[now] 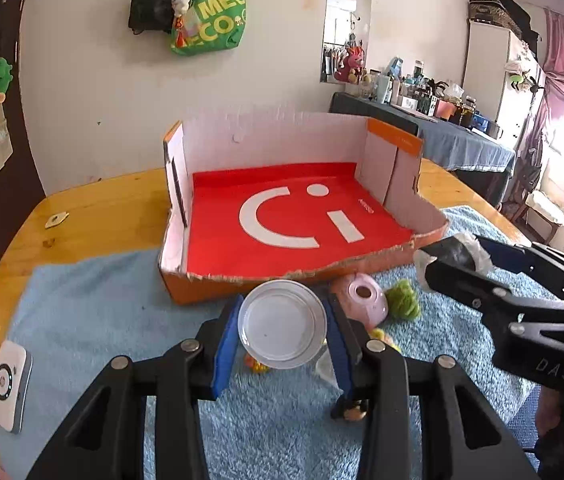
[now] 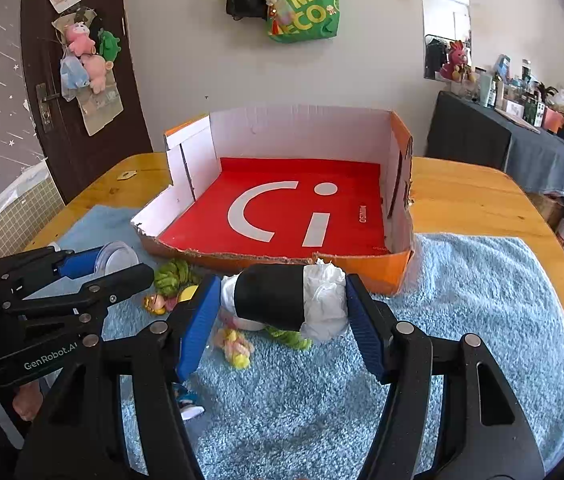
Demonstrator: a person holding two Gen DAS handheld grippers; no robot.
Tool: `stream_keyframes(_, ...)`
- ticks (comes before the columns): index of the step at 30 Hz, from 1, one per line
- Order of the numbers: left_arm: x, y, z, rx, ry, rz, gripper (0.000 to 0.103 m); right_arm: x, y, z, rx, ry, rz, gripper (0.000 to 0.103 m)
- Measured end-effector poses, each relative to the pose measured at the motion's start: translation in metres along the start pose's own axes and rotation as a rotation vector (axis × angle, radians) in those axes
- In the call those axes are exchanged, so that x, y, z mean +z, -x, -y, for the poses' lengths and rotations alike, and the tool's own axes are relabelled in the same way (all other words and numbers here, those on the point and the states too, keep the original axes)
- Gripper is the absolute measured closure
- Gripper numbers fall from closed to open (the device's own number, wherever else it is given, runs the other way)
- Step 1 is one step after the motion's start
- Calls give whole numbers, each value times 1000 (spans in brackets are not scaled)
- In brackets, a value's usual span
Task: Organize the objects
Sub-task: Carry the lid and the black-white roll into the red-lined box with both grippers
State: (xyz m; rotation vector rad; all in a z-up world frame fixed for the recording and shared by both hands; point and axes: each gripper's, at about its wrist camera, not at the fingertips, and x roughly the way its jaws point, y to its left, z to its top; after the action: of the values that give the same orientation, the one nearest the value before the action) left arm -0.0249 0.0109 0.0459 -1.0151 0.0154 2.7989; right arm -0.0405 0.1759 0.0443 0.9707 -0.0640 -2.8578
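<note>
We are holding something in each gripper, both just in front of the torn cardboard box (image 1: 282,216) with the red floor, which is sitting mid-frame on the blue towel (image 1: 94,312). The left gripper (image 1: 282,324) is clamping a clear round plastic container (image 1: 282,322) low in the centre of its view, its blue pads pressing opposite sides of the rim. We are judging it light, rigid and slick, so squeezing across the widest part is keeping it from popping out. The right gripper (image 2: 278,300) is grasping a black roll with white plastic bunched at its end (image 2: 282,298), pads closing on its two ends, lengthwise. That roll is probably light and a little squashy; the white end is looking likely to compress or slip, so the firmer black body seems the safer hold. Small toys and a green fuzzy ball (image 1: 401,300) are lying on the towel beneath.
</note>
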Motion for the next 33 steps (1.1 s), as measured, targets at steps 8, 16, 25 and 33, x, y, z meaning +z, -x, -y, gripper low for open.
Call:
stream_keyframes(8,22,-1,-2,-2,11,25,61,16,-3,0,1,12,17,42)
stream_keyframes(16,41,-5,-2,1,5,28,60,34,-11,3,20,15,14,42)
stream_keyframes(25,68,-16,-8,-20,18,20,60,58,-26,10,72,-7,-19,42)
stream_keyframes(33,91,-40,-17,-32,30,-22,60,81,-42,16,79,-7,-46,42)
